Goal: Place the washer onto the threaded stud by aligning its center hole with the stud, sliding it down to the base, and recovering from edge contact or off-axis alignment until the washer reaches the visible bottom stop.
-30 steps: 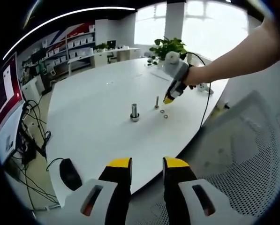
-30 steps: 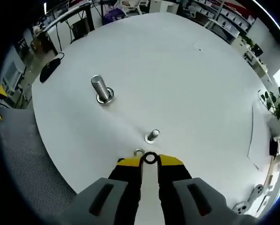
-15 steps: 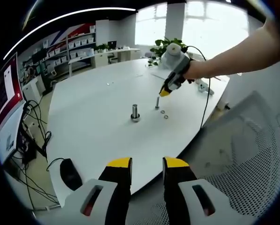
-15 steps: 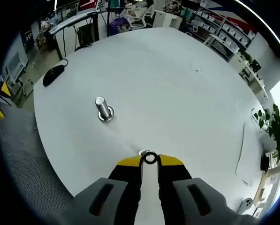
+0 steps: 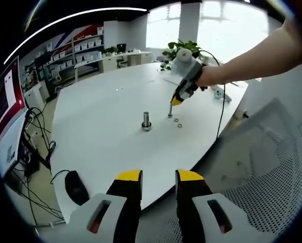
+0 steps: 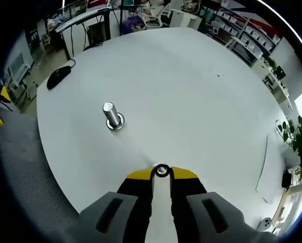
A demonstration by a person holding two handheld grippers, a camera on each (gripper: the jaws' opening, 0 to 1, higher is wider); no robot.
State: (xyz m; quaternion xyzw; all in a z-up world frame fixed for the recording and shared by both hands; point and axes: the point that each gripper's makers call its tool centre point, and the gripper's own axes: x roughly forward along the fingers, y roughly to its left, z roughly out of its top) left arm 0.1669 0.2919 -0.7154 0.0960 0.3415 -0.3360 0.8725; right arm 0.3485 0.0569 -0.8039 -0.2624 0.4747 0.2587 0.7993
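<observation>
A small threaded stud [image 5: 170, 111] stands upright on the white table [image 5: 105, 106], with a bigger stud [image 5: 146, 121] to its left. Two loose washers [image 5: 177, 122] lie on the table beside the small stud. In the left gripper view, a person's arm holds my right gripper [image 5: 175, 102] with its tip just over the small stud's top. My right gripper [image 6: 162, 172] is shut on a washer [image 6: 162, 170], held flat between the yellow tips; the small stud is hidden beneath it. The bigger stud [image 6: 112, 116] stands apart, up and left. My left gripper [image 5: 159, 177] is open, back off the table's edge.
A black mouse [image 5: 76, 187] with its cable lies near the table's edge, and is seen again as the mouse [image 6: 59, 76]. A potted plant [image 5: 182, 50] stands at the far side. A mesh chair [image 5: 264, 167] sits to the right.
My right gripper has carried the washer from above the loose washers to over the small stud and come slightly lower. The left gripper has not moved.
</observation>
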